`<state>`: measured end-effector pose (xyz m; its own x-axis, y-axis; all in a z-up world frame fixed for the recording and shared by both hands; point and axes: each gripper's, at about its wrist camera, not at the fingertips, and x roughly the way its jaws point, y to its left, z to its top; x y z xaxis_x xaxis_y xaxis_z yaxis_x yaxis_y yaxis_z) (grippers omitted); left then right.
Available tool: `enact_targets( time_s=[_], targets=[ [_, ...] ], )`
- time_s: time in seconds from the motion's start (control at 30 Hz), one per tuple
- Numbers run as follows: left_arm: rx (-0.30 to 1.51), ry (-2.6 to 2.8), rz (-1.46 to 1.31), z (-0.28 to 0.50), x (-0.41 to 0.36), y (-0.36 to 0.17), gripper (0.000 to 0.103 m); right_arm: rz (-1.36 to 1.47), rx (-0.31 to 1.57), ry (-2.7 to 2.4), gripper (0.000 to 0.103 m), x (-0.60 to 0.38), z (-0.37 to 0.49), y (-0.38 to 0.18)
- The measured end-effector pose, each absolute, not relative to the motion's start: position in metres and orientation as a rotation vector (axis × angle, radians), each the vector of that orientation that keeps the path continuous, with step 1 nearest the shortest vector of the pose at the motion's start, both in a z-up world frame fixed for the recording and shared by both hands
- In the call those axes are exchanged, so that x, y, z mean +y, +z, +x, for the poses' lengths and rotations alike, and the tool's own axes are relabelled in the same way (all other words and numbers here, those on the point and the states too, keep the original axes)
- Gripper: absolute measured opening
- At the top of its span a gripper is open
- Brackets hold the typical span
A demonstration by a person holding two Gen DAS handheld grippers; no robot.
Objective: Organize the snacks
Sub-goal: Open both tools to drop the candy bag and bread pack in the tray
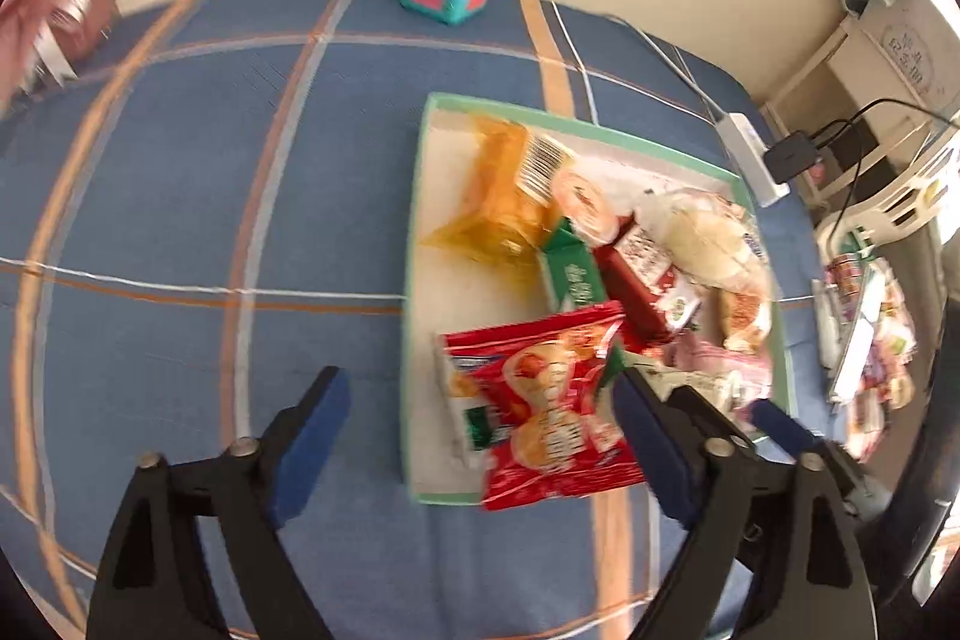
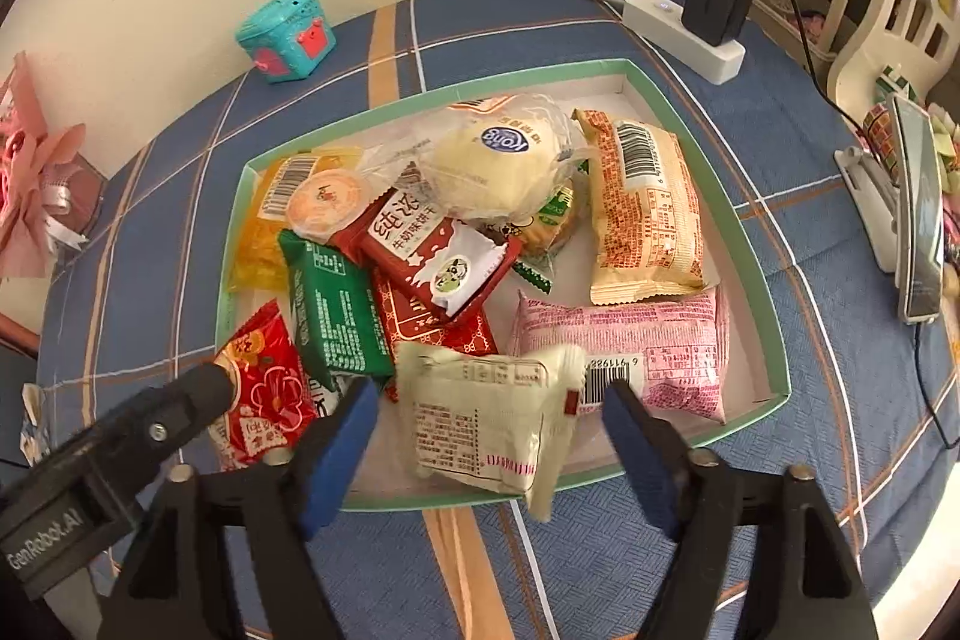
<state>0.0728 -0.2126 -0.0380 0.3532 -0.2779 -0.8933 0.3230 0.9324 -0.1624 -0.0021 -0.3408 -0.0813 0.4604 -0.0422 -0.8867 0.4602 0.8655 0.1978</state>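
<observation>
A shallow green-rimmed tray [image 2: 708,148] on the blue plaid cloth holds several snack packets. My left gripper [image 1: 480,430] is open at the tray's near left corner, over a red packet [image 1: 552,412] that lies across the rim. My right gripper [image 2: 489,427] is open around a cream packet [image 2: 486,418] resting over the tray's front edge; its pads do not touch it. A pink packet [image 2: 648,346], an orange-printed packet [image 2: 642,208], a green packet [image 2: 336,310] and a wrapped white bun [image 2: 498,160] lie inside. The left gripper's finger [image 2: 150,418] shows in the right wrist view.
A teal cube toy [image 2: 285,34] stands at the back by the wall. A white power strip [image 2: 684,25] with a black charger and cables lies back right. A phone on a stand [image 2: 912,208] is at the right. A pink bow object [image 2: 36,184] is at the left.
</observation>
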Motion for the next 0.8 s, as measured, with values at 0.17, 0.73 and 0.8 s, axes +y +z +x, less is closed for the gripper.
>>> enact_targets(
  time_s=[0.17,0.73,0.8],
  targets=[
    [1.068,-0.32,0.11,0.061,-0.195,-0.028,0.099,0.413,1.045,-0.321,0.103,-0.331,-0.008,-0.082],
    [0.986,-0.149,0.225,0.029,-0.16,-0.021,0.099,0.341,0.991,-0.288,0.103,-0.3,-0.033,-0.074],
    [0.991,-0.132,0.234,0.026,-0.158,-0.021,0.099,0.34,0.992,-0.288,0.103,-0.301,-0.032,-0.073]
  ],
)
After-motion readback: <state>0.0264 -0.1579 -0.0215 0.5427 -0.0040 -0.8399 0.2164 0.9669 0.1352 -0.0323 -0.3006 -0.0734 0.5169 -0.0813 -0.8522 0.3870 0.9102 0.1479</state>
